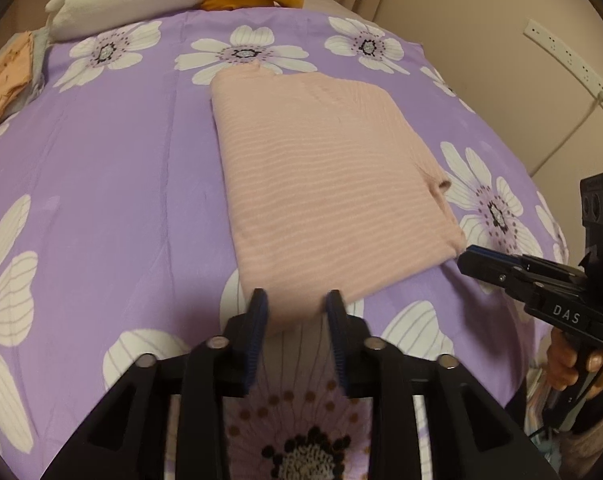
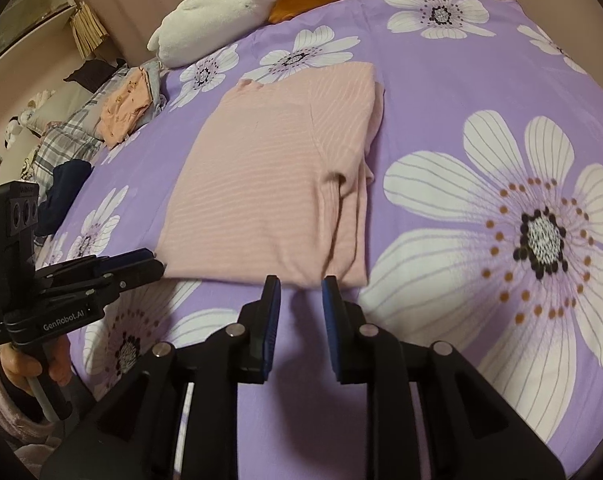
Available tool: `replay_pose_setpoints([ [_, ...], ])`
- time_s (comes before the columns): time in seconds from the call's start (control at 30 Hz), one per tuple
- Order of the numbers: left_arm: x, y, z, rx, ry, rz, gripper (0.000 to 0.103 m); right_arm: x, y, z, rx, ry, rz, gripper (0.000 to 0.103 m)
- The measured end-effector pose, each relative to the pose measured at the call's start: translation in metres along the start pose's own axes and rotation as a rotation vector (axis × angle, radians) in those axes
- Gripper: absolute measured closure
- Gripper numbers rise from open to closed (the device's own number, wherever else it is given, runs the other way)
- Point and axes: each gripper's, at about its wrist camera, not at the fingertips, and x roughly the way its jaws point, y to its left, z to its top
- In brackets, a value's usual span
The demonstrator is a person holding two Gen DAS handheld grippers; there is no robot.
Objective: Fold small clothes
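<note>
left wrist view shows me the left gripper (image 1: 295, 306) parted narrowly at the folded pink top's (image 1: 325, 176) near edge, pinching nothing. my right gripper (image 2: 300, 292) stands narrowly apart too, empty, just short of the hem on the purple floral sheet (image 2: 441, 92).

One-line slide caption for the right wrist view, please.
Right claw open at the near edge of the folded pink top on the purple floral sheet; left claw alongside.

Pink striped top (image 2: 277, 176) lies folded flat on purple flowered bed cover (image 2: 441, 92). Right gripper (image 2: 300, 292) just short of its near edge, jaws apart w/ nothing between — left gripper (image 2: 141, 266) at the near left corner. White plush toy (image 2: 217, 20) & small clothes pile (image 2: 125, 108) at back left.
</note>
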Motion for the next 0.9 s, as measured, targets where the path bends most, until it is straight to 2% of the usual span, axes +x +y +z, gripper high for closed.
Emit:
replay_pose_setpoints([
  [0.03, -0.001, 0.001, -0.001, -0.007, 0.001, -0.002, 0.058, -0.001, -0.001, -0.001, 0.013, -0.001, 0.008, 0.075],
  [0.2, -0.003, 0.006, -0.005, -0.039, 0.014, -0.015, 0.057, -0.006, -0.004, -0.002, 0.069, -0.011, 0.072, 0.059],
  [0.23, -0.002, 0.009, -0.004, -0.053, 0.021, -0.022, 0.055, -0.007, -0.005, -0.002, 0.082, -0.013, 0.081, 0.053],
  [0.27, -0.002, 0.012, -0.003, -0.069, 0.025, -0.03, 0.051, -0.008, -0.007, -0.001, 0.1, -0.016, 0.096, 0.042],
  [0.3, -0.003, 0.014, -0.003, -0.083, 0.026, -0.04, 0.048, -0.009, -0.008, 0.0, 0.119, -0.02, 0.111, 0.04],
  [0.33, -0.004, 0.016, -0.002, -0.095, 0.024, -0.051, 0.045, -0.009, -0.011, 0.001, 0.143, -0.026, 0.131, 0.038],
  [0.6, 0.0, 0.028, 0.008, -0.168, 0.034, -0.116, 0.043, -0.004, -0.031, 0.007, 0.265, -0.02, 0.19, 0.032],
  [0.67, 0.002, 0.032, 0.012, -0.185, 0.037, -0.129, 0.035, -0.002, -0.036, 0.009, 0.296, -0.023, 0.207, 0.031],
  [0.9, 0.009, 0.038, 0.026, -0.201, 0.026, -0.13, 0.035, 0.004, -0.047, 0.024, 0.33, -0.029, 0.234, 0.029],
])
